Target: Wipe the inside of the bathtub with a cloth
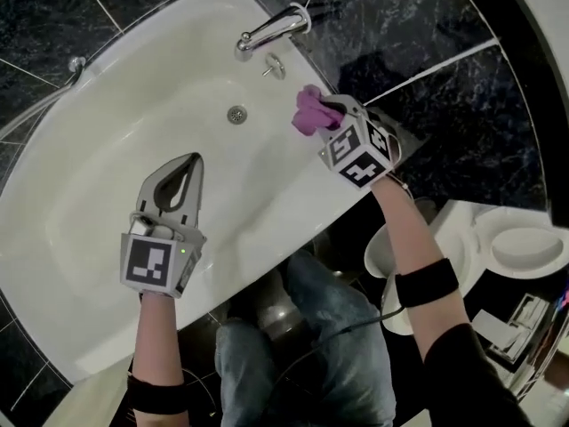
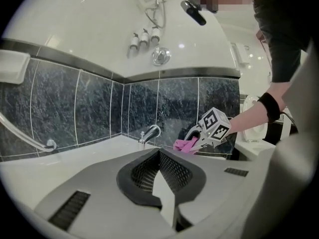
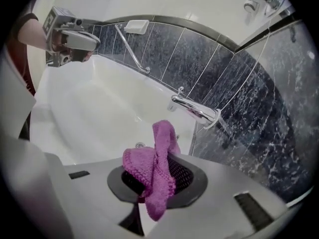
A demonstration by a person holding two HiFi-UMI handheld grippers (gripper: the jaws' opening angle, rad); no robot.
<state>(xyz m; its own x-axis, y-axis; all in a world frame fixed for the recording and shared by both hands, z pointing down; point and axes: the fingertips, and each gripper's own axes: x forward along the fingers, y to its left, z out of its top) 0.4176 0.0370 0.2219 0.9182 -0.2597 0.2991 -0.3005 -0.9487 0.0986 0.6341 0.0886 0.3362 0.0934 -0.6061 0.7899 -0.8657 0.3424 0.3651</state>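
Right gripper view shows the right tongs (image 3: 149, 193) clamped on a bunched purple cloth (image 3: 155, 166). One fold stands up above the jaws and a tail hangs down in front of them. Beyond the cloth lie the white tub (image 3: 94, 108), its drain (image 3: 140, 145) and the chrome tap (image 3: 194, 111), which juts out from the dark marbled tiles (image 3: 239, 123).

From the head view, these tongs are held over the tub's near rim at the tap end. The cloth pokes out over the inner slope, just right of the drain and below the tap. Whether it touches the tub surface cannot be made out.

The left tongs (image 1: 184, 169) hover over the middle of the tub, well apart from the cloth. Their tips are together with nothing between them, and they point toward the tap end. A grab rail (image 3: 132, 49) and a soap dish (image 3: 137, 26) are fixed on the far wall.
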